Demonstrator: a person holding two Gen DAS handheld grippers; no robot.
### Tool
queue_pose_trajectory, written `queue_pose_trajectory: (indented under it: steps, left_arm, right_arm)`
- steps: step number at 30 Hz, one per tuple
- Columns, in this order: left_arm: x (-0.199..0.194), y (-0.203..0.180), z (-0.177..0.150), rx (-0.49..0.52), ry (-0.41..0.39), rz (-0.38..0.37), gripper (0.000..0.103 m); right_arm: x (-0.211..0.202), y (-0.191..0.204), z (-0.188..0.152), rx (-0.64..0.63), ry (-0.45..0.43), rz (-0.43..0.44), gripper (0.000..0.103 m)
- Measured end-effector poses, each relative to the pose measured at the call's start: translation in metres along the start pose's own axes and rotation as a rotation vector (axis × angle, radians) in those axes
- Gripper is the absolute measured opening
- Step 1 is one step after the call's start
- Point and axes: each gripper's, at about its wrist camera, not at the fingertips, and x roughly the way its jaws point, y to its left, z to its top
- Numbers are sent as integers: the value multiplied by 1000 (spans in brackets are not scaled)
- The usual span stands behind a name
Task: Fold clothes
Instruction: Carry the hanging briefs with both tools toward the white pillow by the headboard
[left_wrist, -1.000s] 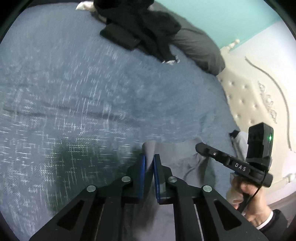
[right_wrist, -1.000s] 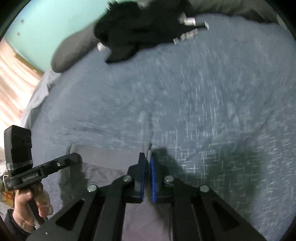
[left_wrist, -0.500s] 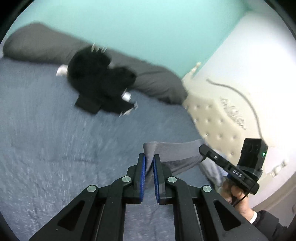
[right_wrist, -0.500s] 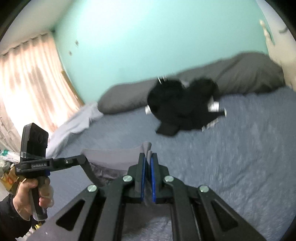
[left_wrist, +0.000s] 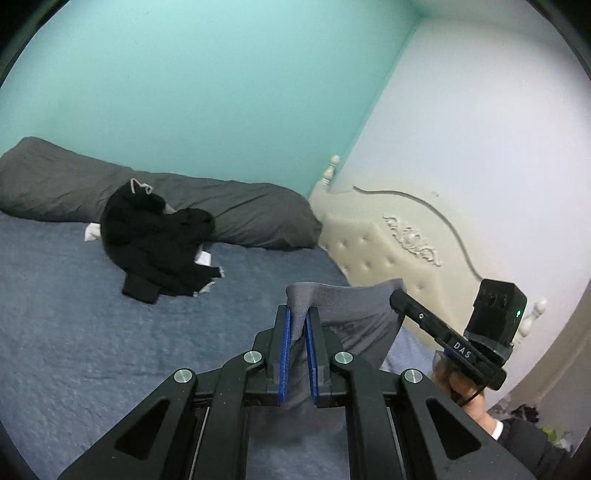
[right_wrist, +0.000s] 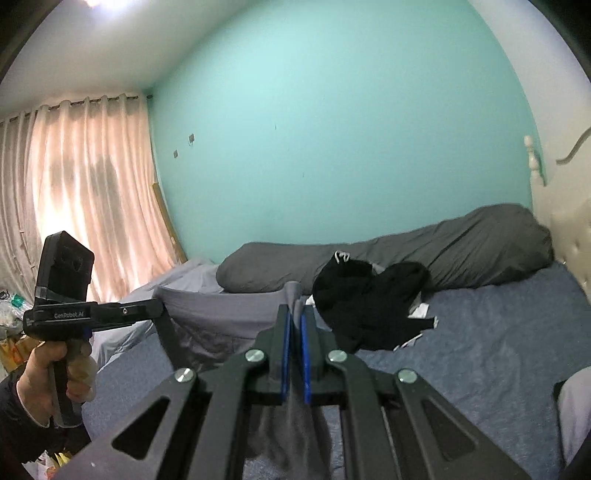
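Observation:
A grey garment (left_wrist: 347, 301) hangs in the air above the blue bed, stretched between both grippers. My left gripper (left_wrist: 298, 317) is shut on one upper corner of it, the cloth bunched between the blue pads. My right gripper (right_wrist: 294, 317) is shut on the other corner, and the grey garment (right_wrist: 221, 314) sags across to the left gripper (right_wrist: 159, 308) seen at the left of that view. In the left wrist view the right gripper (left_wrist: 397, 297) pinches the far corner, held by a hand (left_wrist: 458, 387).
A heap of black clothes (left_wrist: 159, 243) lies on the blue bedspread (left_wrist: 74, 332) in front of a long dark grey pillow (left_wrist: 240, 218). A cream tufted headboard (left_wrist: 388, 251) stands at the right. Curtains (right_wrist: 74, 184) cover a window at the left.
Both grippers have risen together from close over the bedspread, lifting the grey garment off the bed. The views now tilt up to show the turquoise wall.

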Motion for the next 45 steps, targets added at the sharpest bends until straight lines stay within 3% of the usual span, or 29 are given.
queue_pose_trajectory:
  steps: [18,45]
  left_arm:
    - [15,-101,-15,64,48,-58,9]
    - [95,-200,-41,132,138,-153,9]
  right_arm:
    - [-116,-26,12,-20,-22,-78,5]
    - [-207,-102,4,28,-15,-209,5]
